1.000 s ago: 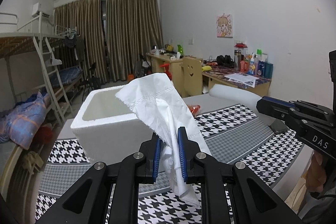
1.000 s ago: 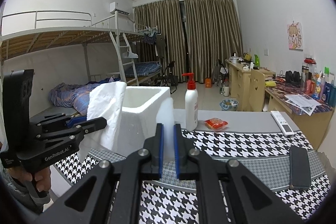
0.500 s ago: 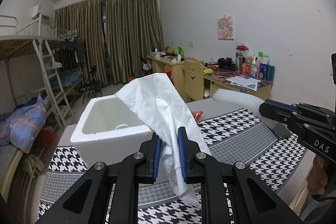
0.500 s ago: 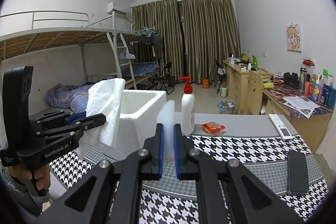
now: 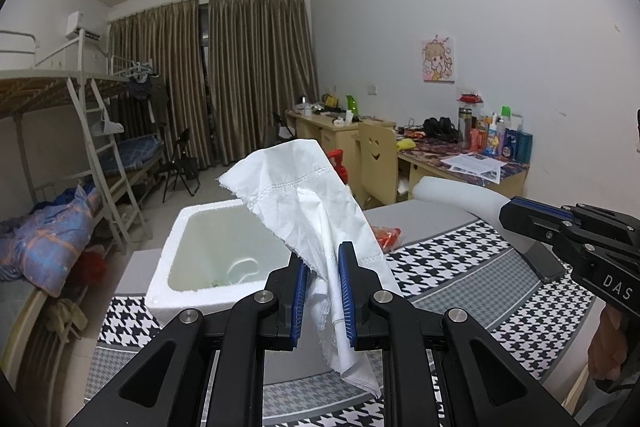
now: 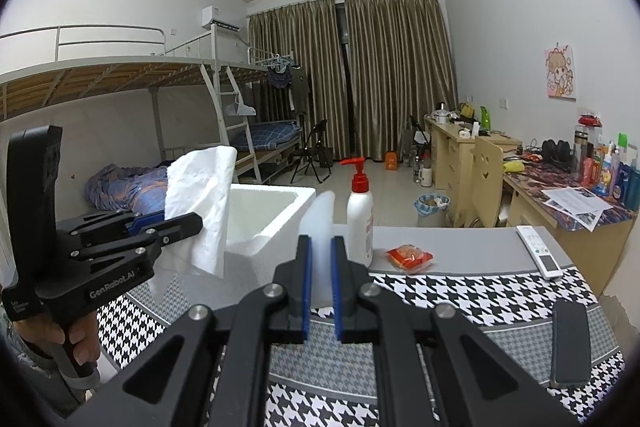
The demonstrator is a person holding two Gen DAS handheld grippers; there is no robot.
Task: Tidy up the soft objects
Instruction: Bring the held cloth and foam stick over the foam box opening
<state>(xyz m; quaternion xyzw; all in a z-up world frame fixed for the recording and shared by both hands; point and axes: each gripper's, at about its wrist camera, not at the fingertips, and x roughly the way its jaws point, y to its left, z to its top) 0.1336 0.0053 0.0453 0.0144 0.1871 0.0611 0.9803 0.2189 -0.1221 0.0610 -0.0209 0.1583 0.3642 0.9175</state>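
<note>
The left gripper (image 5: 323,291) had its fingers (image 5: 299,297) closed on a crumpled white tissue (image 5: 304,199), which stood up above the fingers and trailed down below them. It was held above the tabletop (image 5: 452,281), just in front of the open white foam box (image 5: 176,255) that sat on the houndstooth-patterned cloth. In the right wrist view the same tissue (image 6: 204,195) hung beside the near left corner of the box (image 6: 272,211).

The right gripper (image 6: 319,287) had its fingers (image 6: 305,283) pressed onto a pale, translucent white soft piece (image 6: 322,223), which rose upright between them. In the left wrist view that piece (image 5: 456,195) looked like a long rounded roll sticking out from the right gripper (image 5: 508,217).

Behind the soft piece stood a white pump bottle (image 6: 360,215) with a red top, just beside the box. A small red packet (image 6: 409,255) lay on the grey strip of the tabletop, a white remote (image 6: 538,251) lay farther right, and a dark flat case (image 6: 570,339) lay near the right edge.
</note>
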